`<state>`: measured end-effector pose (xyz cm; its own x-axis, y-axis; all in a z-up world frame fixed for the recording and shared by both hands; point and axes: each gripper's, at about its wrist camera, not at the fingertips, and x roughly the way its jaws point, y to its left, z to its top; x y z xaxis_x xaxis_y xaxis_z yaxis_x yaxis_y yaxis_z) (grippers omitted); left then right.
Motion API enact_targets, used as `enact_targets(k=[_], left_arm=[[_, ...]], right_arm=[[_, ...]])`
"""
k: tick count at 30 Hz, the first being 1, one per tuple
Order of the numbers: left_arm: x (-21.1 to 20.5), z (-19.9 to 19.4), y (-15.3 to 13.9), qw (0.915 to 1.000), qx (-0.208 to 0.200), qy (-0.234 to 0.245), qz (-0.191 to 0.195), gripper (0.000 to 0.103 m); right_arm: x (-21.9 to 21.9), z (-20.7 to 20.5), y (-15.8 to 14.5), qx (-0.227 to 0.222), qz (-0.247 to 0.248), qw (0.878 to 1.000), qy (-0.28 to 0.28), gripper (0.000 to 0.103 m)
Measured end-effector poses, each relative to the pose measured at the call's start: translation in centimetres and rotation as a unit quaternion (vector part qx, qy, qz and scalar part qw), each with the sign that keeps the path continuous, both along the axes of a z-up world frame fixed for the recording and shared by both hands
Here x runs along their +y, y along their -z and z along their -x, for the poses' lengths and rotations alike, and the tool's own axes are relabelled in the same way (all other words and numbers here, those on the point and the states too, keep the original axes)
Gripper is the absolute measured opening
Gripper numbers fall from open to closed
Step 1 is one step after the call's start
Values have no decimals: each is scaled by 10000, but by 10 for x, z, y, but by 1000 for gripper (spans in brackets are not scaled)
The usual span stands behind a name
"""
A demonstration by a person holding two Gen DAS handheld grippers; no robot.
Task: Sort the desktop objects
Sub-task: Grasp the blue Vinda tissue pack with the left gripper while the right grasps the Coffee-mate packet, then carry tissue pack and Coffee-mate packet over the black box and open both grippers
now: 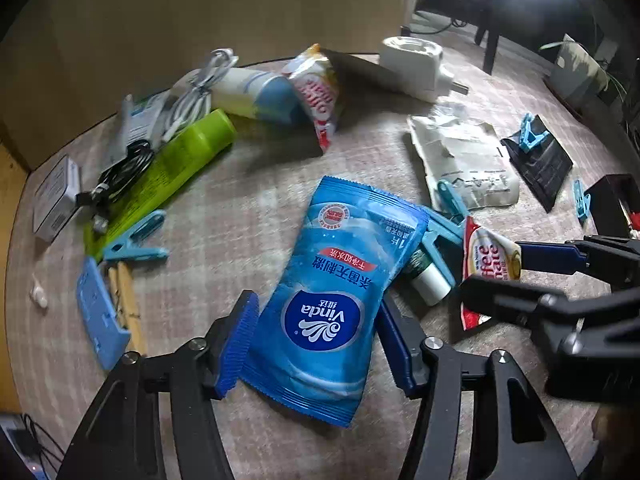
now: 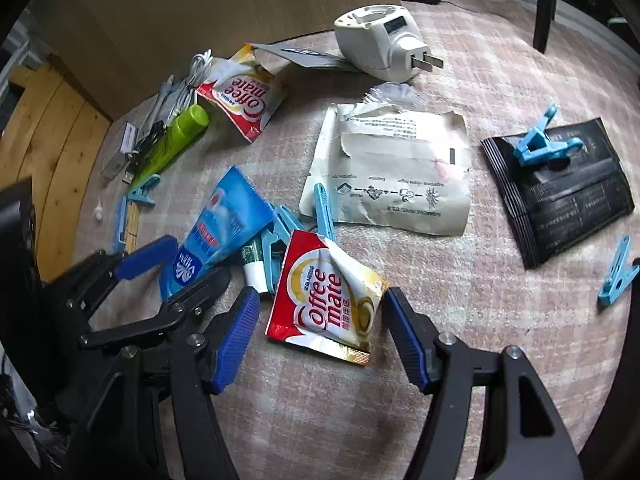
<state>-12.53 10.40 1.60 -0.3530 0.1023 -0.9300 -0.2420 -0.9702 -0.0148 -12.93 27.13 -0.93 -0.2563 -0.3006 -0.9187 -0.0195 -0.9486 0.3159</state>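
My left gripper (image 1: 316, 340) is open, its blue pads on either side of a blue Vinda wipes packet (image 1: 340, 292) that lies flat on the cloth. My right gripper (image 2: 320, 332) is open around a red Coffee-mate sachet (image 2: 324, 300), which also shows in the left wrist view (image 1: 484, 264). The Vinda packet (image 2: 224, 228) and the left gripper (image 2: 176, 264) appear at the left of the right wrist view. The right gripper (image 1: 500, 268) shows at the right of the left wrist view. Neither gripper has closed on its packet.
Blue clothes pegs (image 2: 324, 208) and a small white bottle (image 2: 254, 270) lie between the two packets. A torn white envelope (image 2: 396, 176), a black packet with a peg (image 2: 560, 184), a white plug adapter (image 2: 380, 40), a second Coffee-mate sachet (image 2: 244, 96), a green tube (image 2: 172, 144) and cables (image 1: 188, 96) lie around.
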Motion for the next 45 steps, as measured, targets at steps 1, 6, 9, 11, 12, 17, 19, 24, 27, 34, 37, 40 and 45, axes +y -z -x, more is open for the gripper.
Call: enact_targets(k=[1,6,9,11,12,17,19,24,27,34,37,40,45], left_arm=[[-2,-1,0,10000,-3,-40,8,53],[-17,-12,-2,9997,-12,-240,-1,44],[-24,-17,-3,9994,0,-350,9,36],[-28,-19,-3,9990,-23,-448,-10,28],[-30,-20,-4,9987,-41,-516,-24,24],[-47,-27,-4,9959,-133,-857,-242,5],[-52,-31,-4,9946,-171,-970,-337,3],[-53,-44,-5,9936,-221,-1035,-387,3],[-48,-56,-7,9936,-235,-1028,-406,3],[-30,-76,-19,9943,-202,-926,-489,3],[-26,-73,-31,9951,-162,-831,-519,3],[-16,-56,-41,9961,-93,-684,-557,3],[15,-56,-54,9971,64,-387,-657,3]], right_arm=[[0,1,0,-19,17,10000,25,64],[-19,3,1,29,-583,9980,-259,64],[-41,1,3,131,-1283,9894,-666,63],[-50,-4,4,291,-1640,9826,-822,57],[-48,-7,4,351,-1597,9833,-798,56],[-25,-9,-2,286,-1241,9910,-406,28],[-14,-12,-3,261,-1031,9940,-262,19],[8,-22,-6,233,-810,9964,45,7],[21,-32,-7,258,-727,9968,190,7],[51,-71,-21,414,-560,9966,442,6],[54,-77,-33,528,-543,9958,524,6],[65,-89,-46,606,-511,9949,624,6],[78,-105,-59,748,-483,9927,814,6]])
